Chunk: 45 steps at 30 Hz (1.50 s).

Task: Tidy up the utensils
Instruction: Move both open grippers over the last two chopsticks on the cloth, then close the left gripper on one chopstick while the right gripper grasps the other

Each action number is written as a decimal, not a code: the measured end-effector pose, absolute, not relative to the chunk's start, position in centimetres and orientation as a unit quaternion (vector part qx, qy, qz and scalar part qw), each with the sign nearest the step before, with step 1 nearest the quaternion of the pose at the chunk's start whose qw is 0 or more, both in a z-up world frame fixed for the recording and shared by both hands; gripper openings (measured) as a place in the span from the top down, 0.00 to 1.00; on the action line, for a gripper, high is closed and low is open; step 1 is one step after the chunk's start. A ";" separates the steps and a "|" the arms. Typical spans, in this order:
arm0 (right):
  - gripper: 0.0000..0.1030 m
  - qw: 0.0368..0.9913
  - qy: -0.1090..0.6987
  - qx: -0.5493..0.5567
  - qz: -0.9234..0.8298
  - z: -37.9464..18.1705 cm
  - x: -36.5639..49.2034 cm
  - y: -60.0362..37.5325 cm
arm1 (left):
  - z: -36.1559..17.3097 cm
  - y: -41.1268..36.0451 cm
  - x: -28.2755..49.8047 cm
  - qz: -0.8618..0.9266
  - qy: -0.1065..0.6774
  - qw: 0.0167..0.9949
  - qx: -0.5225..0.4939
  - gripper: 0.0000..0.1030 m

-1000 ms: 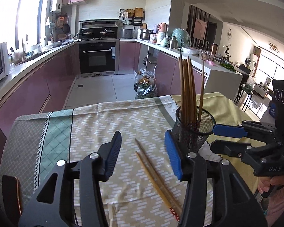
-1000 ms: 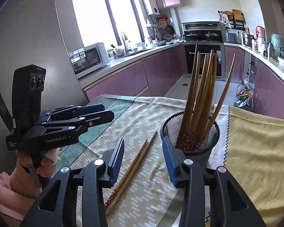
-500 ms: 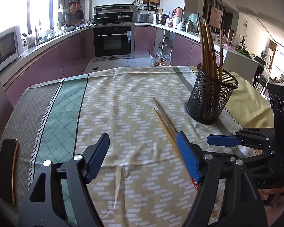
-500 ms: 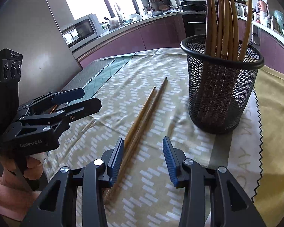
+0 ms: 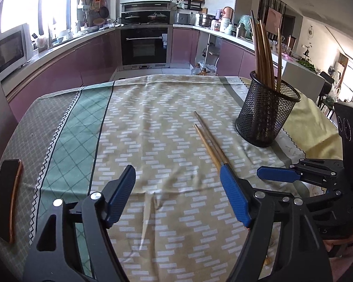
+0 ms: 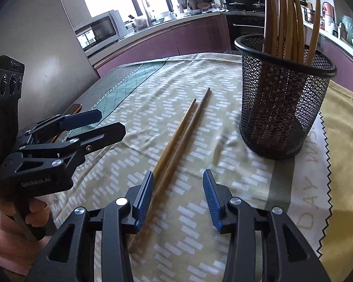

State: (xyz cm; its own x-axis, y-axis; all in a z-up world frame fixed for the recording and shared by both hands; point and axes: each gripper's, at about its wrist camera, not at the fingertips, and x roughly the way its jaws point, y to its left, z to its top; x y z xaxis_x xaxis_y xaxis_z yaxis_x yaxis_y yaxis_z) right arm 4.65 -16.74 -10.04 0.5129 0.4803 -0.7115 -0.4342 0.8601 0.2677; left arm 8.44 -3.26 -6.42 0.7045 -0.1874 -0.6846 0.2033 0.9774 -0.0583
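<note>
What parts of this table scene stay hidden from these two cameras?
- Loose chopsticks: near ends hidden behind the left tool in the left view and under the right tool in the right view.
- Mesh holder: chopstick tips cut off by the top edge, right view.
- Dark flat object: too unclear to identify, left view.

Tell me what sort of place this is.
A home kitchen, it seems: a built-in oven under a stove with pots, a microwave on the counter, and a table with chopsticks.
</note>
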 end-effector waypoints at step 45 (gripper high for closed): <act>0.92 0.867 0.443 0.029 0.228 -9.9 8.0 -17.7 | -8.7 -6.1 8.9 -0.158 0.406 0.899 0.037 0.30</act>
